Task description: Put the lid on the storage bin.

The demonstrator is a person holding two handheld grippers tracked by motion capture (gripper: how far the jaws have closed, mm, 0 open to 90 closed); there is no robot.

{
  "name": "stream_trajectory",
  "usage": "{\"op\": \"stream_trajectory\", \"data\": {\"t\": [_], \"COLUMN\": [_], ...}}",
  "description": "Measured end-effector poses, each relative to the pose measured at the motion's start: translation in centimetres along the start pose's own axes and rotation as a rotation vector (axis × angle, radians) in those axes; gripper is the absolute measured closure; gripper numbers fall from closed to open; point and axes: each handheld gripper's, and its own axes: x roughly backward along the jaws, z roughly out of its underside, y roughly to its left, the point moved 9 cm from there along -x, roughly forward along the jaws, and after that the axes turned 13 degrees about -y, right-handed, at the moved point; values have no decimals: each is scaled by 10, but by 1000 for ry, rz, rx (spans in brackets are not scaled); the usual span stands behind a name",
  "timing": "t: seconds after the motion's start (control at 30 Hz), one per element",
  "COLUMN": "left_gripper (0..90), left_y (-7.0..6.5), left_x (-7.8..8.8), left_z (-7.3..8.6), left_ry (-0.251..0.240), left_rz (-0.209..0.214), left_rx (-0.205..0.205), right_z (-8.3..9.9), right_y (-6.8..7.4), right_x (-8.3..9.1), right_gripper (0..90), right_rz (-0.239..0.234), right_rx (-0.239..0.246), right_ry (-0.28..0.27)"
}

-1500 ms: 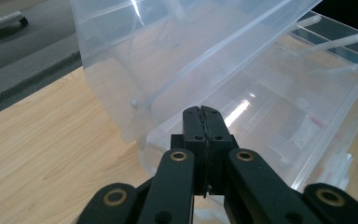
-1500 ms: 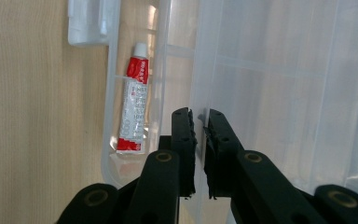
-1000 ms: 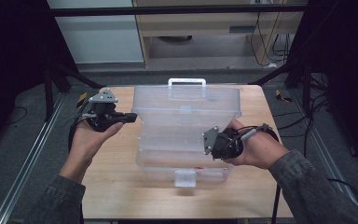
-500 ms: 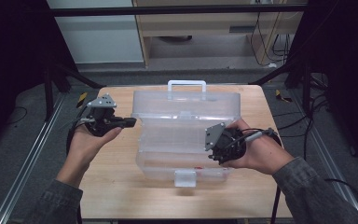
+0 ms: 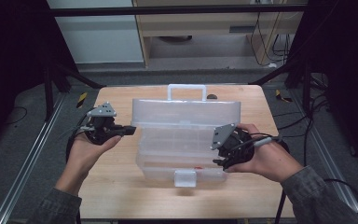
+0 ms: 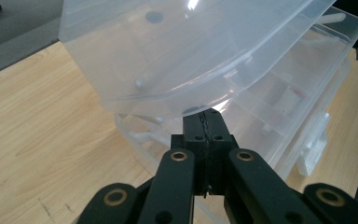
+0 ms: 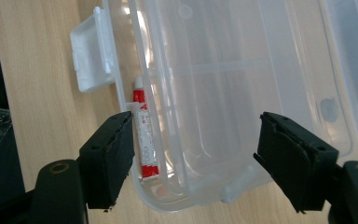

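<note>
Clear plastic box (image 5: 182, 144) on worktop (image 5: 121, 196), lid (image 5: 186, 112) raised. Left claw (image 5: 129, 130) pinched tight at lid's left edge. Right claw (image 5: 218, 163), jaws just opening wide, straddles box's right end.

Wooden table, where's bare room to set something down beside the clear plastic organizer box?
The wooden table is bare left of the clear plastic organizer box, below the left gripper, and along the near edge. The right side is crowded by the right gripper.
</note>
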Motion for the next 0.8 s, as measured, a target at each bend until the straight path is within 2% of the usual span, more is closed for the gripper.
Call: {"op": "stream_trajectory", "data": {"t": [0.07, 0.23, 0.8], "left_gripper": [900, 900, 900], "left_y": [-1, -2, -5], "left_x": [-1, -1, -1], "left_z": [3, 5, 10], "left_ry": [6, 9, 27], "left_rz": [0, 5, 16], "left_rx": [-2, 1, -2], "right_z": [2, 6, 24], "right_y": [1, 5, 11], "right_x": [1, 4, 12], "right_gripper": [234, 205, 195], "right_rz": [10, 1, 3], "right_rx": [-9, -33, -68], "right_ry": [-3, -7, 9]}}
